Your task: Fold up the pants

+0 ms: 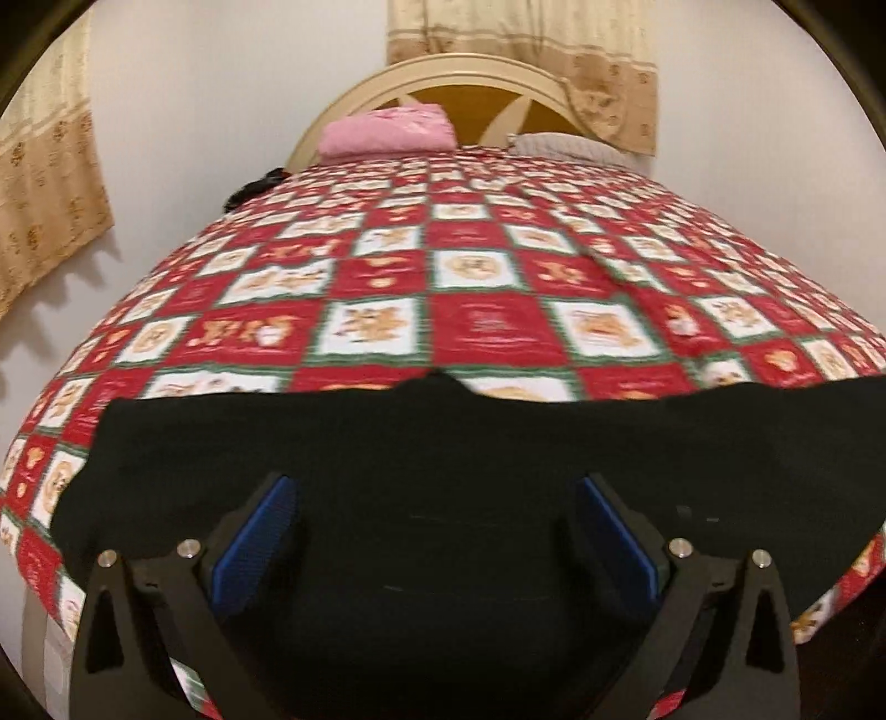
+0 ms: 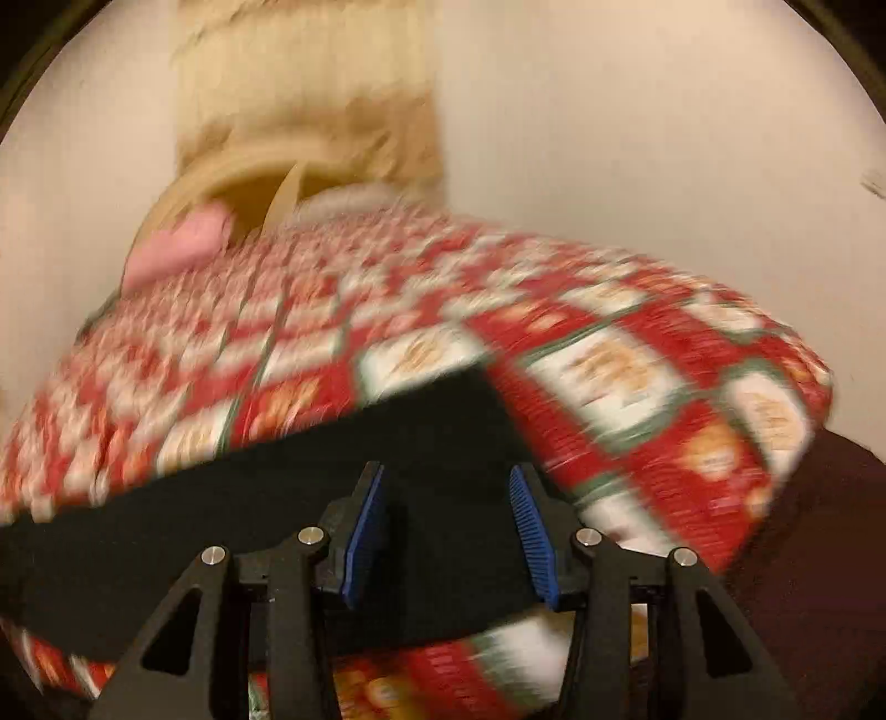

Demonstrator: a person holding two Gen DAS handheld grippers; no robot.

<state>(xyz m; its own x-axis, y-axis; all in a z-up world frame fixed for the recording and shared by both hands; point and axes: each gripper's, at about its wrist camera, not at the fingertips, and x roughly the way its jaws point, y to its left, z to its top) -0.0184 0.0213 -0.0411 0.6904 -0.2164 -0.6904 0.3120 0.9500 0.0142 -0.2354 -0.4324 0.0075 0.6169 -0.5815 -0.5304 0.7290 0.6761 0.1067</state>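
Black pants (image 1: 443, 443) lie stretched across the near edge of the bed, on the red, white and green checked bedspread (image 1: 482, 266), and you have both grippers hanging over them. Your left gripper (image 1: 437, 531) stands wide: its two blue pads (image 1: 252, 540) are far apart, the dark cloth spreads under and between them, and neither pad presses on it. From that view the far edge of the pants runs roughly level across the bedspread, with a small peak near the middle where the fabric rises to a point. Your right gripper (image 2: 448, 526) is set narrower, about half spread; its blue pads (image 2: 362, 537) have a clear gap between them, black cloth shows behind that gap, and nothing is pinched. The right wrist view is heavily blurred, so you cannot tell whether those fingertips touch the fabric or only hover above it. There the pants (image 2: 277, 498) run as a dark band slanting from lower left up to a corner just beyond the fingers, with the bedspread (image 2: 637, 376) showing on both sides. At the head of the bed, well apart from the pants, a pink folded cloth (image 1: 387, 130) and a grey pillow (image 1: 570, 145) rest against the cream headboard (image 1: 487, 72). Beige patterned curtains (image 1: 526, 33) hang on the pale wall behind it.
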